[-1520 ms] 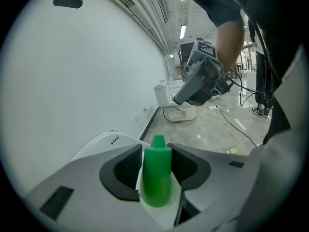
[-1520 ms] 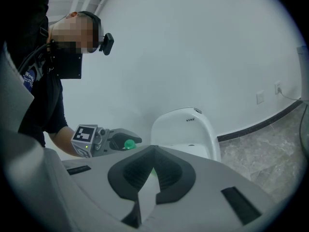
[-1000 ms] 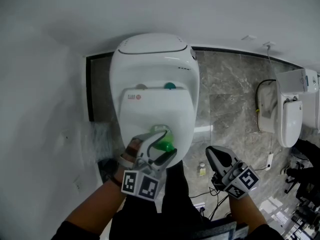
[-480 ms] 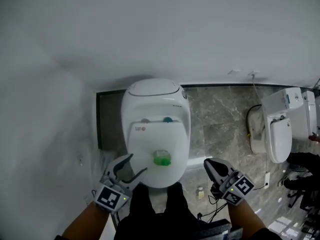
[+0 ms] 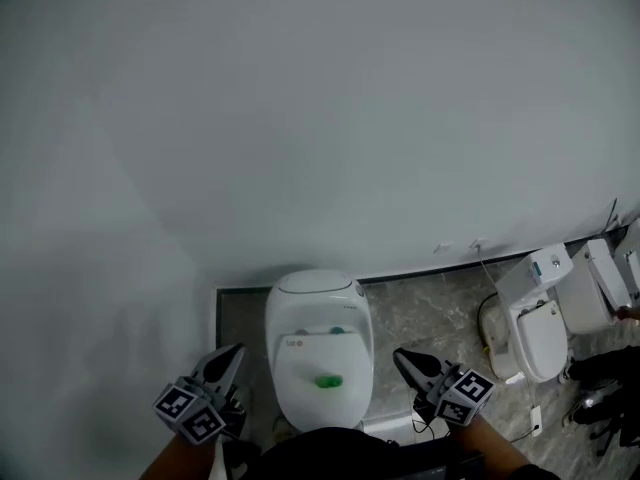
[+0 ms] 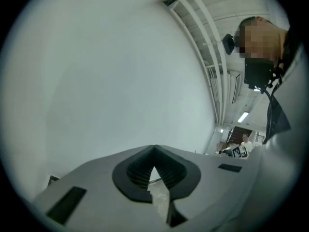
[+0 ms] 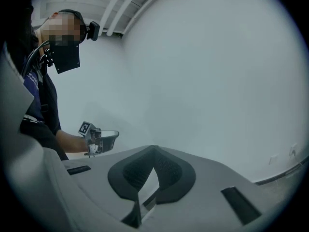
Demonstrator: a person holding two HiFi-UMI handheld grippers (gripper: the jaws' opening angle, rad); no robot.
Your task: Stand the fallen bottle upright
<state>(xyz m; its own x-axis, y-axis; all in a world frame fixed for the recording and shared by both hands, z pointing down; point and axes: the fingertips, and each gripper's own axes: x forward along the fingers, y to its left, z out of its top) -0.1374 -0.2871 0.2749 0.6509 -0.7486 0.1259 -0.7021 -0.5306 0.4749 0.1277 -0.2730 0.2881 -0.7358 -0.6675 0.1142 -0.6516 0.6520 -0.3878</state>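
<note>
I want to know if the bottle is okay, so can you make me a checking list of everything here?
Surface: white closed toilet lid, with the bottle on it.
Job's things: small green plastic bottle sits on that lid, apart from both grippers; too small to tell if it stands upright.
Clutter: dark gear on the floor at far right, too small to name.
Grippers: left gripper shut, nothing between its jaws; right gripper shut, nothing between its jaws.
Cables: dark cable loops beside the second white toilet.
Surroundings: plain white wall, grey marble floor.
</note>
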